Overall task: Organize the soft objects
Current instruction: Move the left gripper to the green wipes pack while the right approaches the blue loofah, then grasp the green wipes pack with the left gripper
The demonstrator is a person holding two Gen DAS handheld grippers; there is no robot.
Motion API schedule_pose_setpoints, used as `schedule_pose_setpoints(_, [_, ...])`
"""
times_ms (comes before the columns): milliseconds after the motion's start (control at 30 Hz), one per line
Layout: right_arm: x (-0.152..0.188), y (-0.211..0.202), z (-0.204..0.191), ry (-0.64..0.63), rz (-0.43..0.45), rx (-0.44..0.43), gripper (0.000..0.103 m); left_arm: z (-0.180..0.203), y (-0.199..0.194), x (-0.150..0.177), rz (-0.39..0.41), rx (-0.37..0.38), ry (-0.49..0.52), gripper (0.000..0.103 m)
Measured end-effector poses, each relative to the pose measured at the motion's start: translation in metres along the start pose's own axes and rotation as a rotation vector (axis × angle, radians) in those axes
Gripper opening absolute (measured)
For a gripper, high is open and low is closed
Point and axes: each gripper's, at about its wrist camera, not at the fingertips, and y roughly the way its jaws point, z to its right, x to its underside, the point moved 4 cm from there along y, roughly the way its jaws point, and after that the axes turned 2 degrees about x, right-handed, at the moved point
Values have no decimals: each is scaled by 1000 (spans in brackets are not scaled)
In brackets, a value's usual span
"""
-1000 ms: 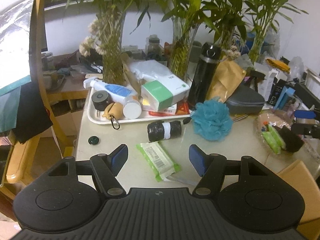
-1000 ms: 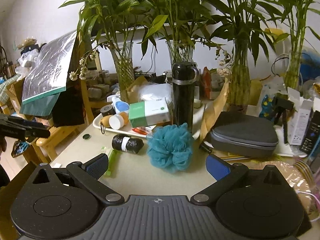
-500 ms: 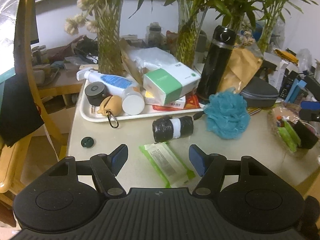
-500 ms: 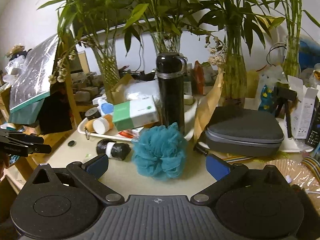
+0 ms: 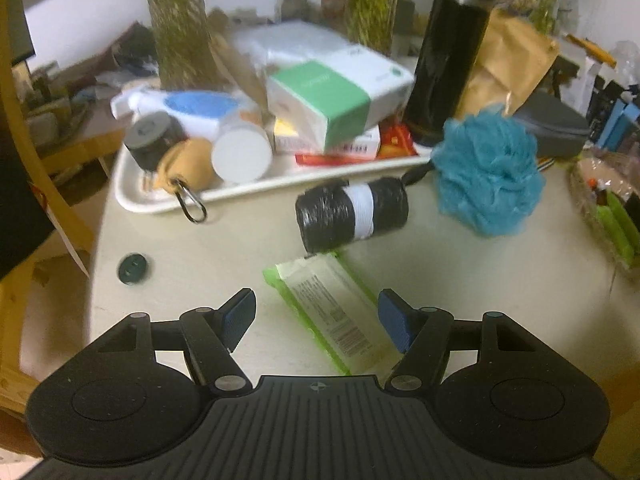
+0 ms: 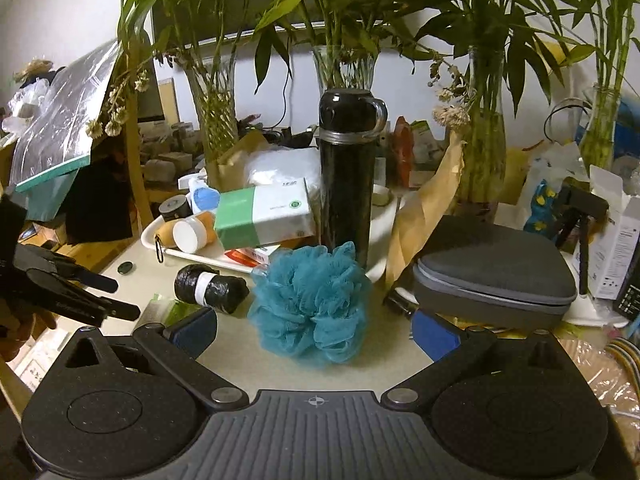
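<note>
A green pack of wet wipes (image 5: 332, 304) lies flat on the beige table, between the open fingers of my left gripper (image 5: 318, 316), which is just above it. A black roll with a white band (image 5: 352, 214) lies behind it. A teal bath pouf (image 6: 312, 300) sits on the table right in front of my open right gripper (image 6: 314, 330); it also shows in the left wrist view (image 5: 486, 170). The roll (image 6: 210, 288) and the wipes' end (image 6: 168, 306) show to the left in the right wrist view.
A white tray (image 5: 132, 200) holds jars, a tan pouch, a lotion bottle and a green-and-white box (image 5: 336, 104). A black flask (image 6: 346, 176) stands behind the pouf. A grey case (image 6: 496, 276) lies at right. A dark button (image 5: 132, 268) lies near the left table edge. Plant vases stand behind.
My left gripper has moved forward and down over the wipes pack. My right gripper has moved closer to the teal pouf. Both stay open.
</note>
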Motion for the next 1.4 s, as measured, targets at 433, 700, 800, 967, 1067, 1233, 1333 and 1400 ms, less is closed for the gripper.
schedule_pose_setpoints(433, [2,26,9,-2,-46,32,103,1,50,-3,-141,43,-59,76])
schedule_pose_setpoints(700, [8,44,9,-32,-88,45,103,6,52,-3,-147,-21,10,61])
schedule_pose_setpoints(800, [9,49,9,-37,-98,47,103,3,48,-2,-162,-29,-14,53])
schedule_pose_setpoints(967, [11,53,7,-50,-103,44,102,-1,39,1,-162,-47,-4,49])
schedule_pose_setpoints(1067, [11,56,8,-53,-105,48,102,-2,30,1,-147,-41,-8,49])
schedule_pose_setpoints(1233, [10,60,10,-40,-106,37,96,-1,15,-2,-110,-37,-27,48])
schedule_pose_setpoints(1333, [10,64,11,-41,-107,28,94,1,2,-2,-79,-15,-40,48])
schedule_pose_setpoints(1400, [10,66,12,-40,-106,18,94,2,-7,-3,-55,-14,-45,48])
